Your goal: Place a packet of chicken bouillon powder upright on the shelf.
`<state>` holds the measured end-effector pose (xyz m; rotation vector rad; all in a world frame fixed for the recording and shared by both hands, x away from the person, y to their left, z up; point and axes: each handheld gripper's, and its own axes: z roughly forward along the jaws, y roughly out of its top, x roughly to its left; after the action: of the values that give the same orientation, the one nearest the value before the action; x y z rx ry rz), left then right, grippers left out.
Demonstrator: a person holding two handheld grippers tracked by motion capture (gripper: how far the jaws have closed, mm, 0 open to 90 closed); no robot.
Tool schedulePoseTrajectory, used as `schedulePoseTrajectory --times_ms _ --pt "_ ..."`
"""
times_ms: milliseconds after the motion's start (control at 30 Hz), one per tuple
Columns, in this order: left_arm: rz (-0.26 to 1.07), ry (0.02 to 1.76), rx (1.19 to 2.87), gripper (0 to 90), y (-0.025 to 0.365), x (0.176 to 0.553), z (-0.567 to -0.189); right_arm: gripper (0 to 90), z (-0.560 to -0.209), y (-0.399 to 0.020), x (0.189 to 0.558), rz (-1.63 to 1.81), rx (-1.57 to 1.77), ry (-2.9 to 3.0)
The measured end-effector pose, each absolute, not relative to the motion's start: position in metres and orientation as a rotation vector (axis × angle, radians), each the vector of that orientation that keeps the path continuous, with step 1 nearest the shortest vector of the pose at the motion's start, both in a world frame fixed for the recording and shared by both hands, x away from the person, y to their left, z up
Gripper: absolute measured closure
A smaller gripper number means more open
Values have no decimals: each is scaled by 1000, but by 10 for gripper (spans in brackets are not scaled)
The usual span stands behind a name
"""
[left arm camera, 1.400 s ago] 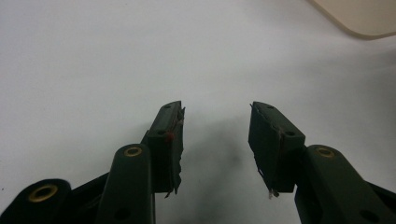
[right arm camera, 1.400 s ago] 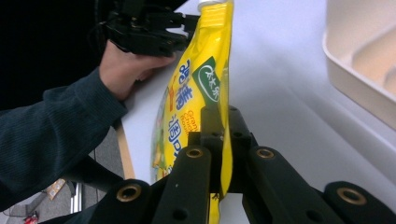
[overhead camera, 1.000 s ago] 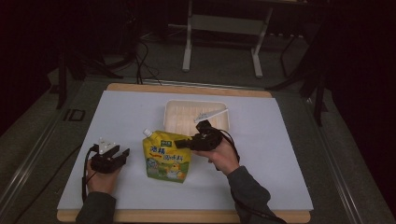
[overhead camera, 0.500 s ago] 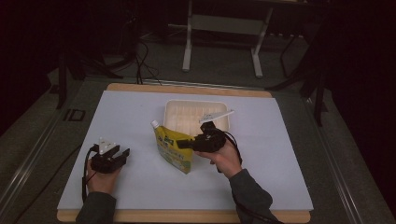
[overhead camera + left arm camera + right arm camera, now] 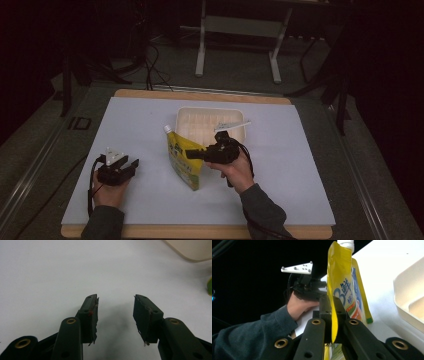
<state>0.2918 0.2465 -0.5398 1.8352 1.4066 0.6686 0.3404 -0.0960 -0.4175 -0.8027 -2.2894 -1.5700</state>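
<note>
Pouch is the yellow refill kind with a white spout on top, standing upright on the white table right in front of the tray, pretty much mid-table. Right gripper has its jaws clamped tight on the pouch's side seam, so the bag sits edge-on between them in the right gripper view. Left gripper is well off to the left of it, resting on the table, jaws spread wide with nothing in them. Label-wise I can make out a big blue "3" and some Asian characters, the rest is too small to read
</note>
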Motion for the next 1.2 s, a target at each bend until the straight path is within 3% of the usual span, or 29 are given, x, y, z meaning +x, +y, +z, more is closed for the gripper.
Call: schedulePoseTrajectory --times_ms 1200 --pt "672 1404 1829 534 246 292 -540 900 -391 -105 340 -1832 -856 -2200"
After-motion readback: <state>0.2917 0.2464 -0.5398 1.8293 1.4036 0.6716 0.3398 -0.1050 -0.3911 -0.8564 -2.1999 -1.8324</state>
